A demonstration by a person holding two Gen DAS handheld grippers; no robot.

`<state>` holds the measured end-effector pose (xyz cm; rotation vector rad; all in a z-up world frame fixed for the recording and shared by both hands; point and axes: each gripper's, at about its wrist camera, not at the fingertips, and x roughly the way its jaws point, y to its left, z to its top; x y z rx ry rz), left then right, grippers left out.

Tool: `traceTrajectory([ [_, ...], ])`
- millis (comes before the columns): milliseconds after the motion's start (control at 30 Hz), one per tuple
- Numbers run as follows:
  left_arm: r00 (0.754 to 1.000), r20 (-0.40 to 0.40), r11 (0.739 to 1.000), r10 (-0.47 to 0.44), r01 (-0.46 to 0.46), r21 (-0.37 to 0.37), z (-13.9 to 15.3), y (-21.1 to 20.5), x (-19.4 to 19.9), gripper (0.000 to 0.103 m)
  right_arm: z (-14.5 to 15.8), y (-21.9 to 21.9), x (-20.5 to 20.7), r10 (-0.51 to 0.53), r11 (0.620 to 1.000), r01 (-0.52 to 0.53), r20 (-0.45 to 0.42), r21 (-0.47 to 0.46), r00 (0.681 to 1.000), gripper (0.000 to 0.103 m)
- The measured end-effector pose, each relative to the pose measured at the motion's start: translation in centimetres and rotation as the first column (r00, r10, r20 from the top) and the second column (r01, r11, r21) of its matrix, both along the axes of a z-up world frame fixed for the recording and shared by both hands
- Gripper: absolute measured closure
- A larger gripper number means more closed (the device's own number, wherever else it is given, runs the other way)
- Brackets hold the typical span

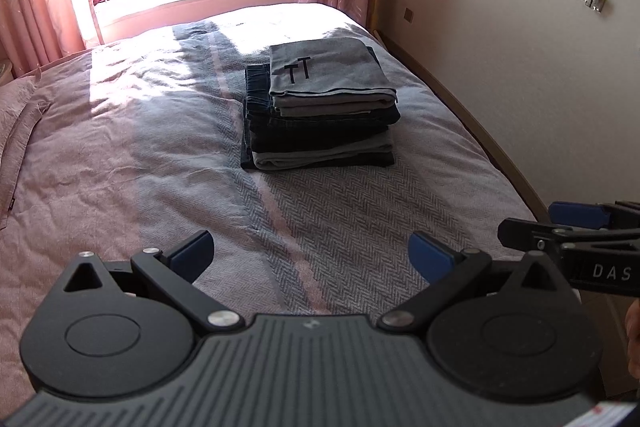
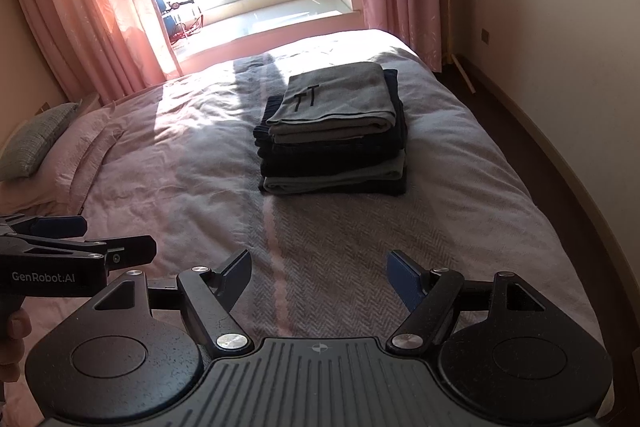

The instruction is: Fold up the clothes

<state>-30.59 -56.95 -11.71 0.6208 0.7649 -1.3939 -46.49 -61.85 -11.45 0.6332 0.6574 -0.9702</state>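
Stack (image 1: pixel 320 115) neatly folded: grey top, dark layers beneath, on bed (image 1: pixel 160 147).

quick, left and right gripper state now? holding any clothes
Left gripper: open, holding nothing, above the bedspread.
Right gripper: open, holding nothing; the folded stack of clothes lies apart from both.

— What covers the bed (image 1: pixel 120 155)?
— Soft, creased cloth, herringbone-woven, matt pink and grey.
— The stack of clothes (image 2: pixel 334 143)?
— Folded knit and denim-like fabric, dull grey and dark blue.
— And the left gripper (image 1: pixel 310 257), the right gripper (image 2: pixel 318 275)?
— Matt black plastic, ribbed housings, shiny metal rivets, blue rubbery pads.
— The curtains (image 2: pixel 80 7)?
— Thin pink cloth, faintly patterned.
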Motion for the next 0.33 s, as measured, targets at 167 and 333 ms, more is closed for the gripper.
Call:
traceTrajectory([
  [167, 1.000, 0.004, 1.000, -0.004, 0.003, 0.003, -0.17, -0.52, -0.17, 0.001, -0.13, -0.73, 0.14, 0.003, 1.000, -0.003, -0.001, 0.005, 1.000, 0.031],
  [333, 1.000, 0.014, 1.000, -0.011, 0.011, 0.001, -0.09, -1.04, -0.54, 0.001, -0.27, -1.13, 0.20, 0.008, 1.000, -0.008, 0.000, 0.007, 1.000, 0.031],
])
